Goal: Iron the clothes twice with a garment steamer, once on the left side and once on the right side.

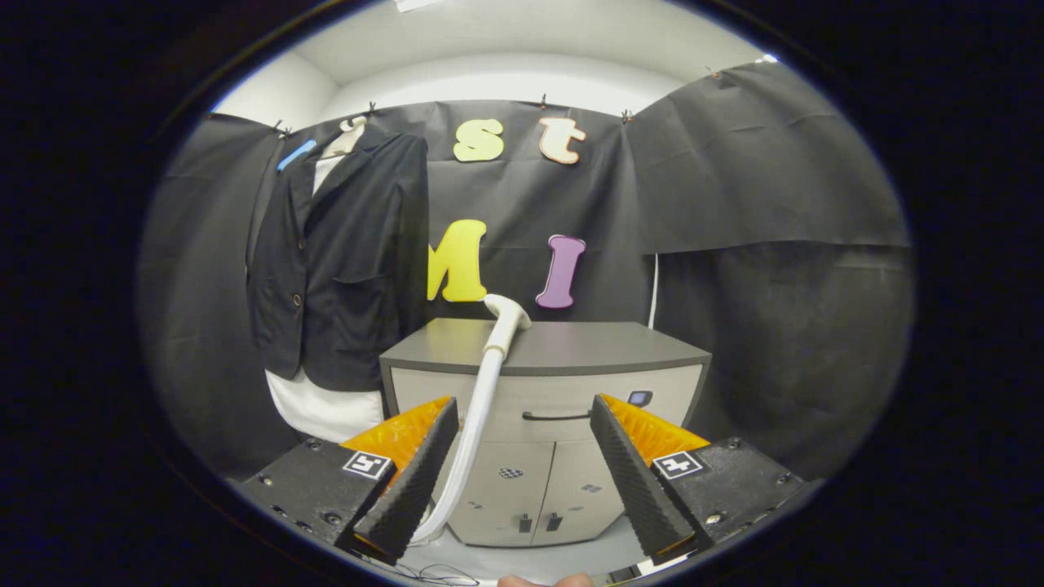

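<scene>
A dark jacket [342, 261] over a white shirt [322, 408] hangs on the booth wall, left of a grey cabinet [571, 346]. The white steamer head [506, 314] rests on the cabinet top near its front left, and its white hose [473, 432] runs down over the cabinet front, passing just right of my left finger. My gripper [522, 420] is open, fingers spread wide in front of the cabinet with nothing between them but the hose in the background. The steamer head lies well beyond the fingertips.
The cabinet has a drawer with a dark handle [555, 416] and two lower doors. A white cable [652, 289] hangs down the wall behind its right side. Black cloth walls close in left and right.
</scene>
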Motion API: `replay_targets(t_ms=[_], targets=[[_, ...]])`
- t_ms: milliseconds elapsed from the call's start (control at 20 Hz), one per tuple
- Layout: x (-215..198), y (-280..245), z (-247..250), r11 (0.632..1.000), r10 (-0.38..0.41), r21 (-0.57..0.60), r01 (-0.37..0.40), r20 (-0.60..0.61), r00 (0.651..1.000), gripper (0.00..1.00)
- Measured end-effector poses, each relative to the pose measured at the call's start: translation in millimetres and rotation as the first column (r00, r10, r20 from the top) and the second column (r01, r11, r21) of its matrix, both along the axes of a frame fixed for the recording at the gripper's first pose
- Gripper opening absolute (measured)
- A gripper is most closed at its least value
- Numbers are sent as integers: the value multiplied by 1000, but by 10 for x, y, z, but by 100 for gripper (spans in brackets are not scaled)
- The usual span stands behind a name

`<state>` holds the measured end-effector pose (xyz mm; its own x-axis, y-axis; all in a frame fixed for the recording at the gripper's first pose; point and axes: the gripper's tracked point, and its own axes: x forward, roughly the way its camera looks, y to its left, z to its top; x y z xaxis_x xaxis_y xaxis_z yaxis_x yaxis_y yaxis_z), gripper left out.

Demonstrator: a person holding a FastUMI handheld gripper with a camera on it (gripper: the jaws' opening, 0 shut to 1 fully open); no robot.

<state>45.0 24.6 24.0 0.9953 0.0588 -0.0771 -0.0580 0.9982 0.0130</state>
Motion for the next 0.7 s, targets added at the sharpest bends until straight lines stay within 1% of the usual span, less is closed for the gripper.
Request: replay_targets(t_ms=[250,450,600,700], targets=[[-58,246,156,999,-30,17,30,30,999,100],[-58,396,285,998,-50,24,50,31,998,100],[24,487,368,999,-43,15,42,26,999,100],[149,512,397,999,-40,21,40,15,999,100]])
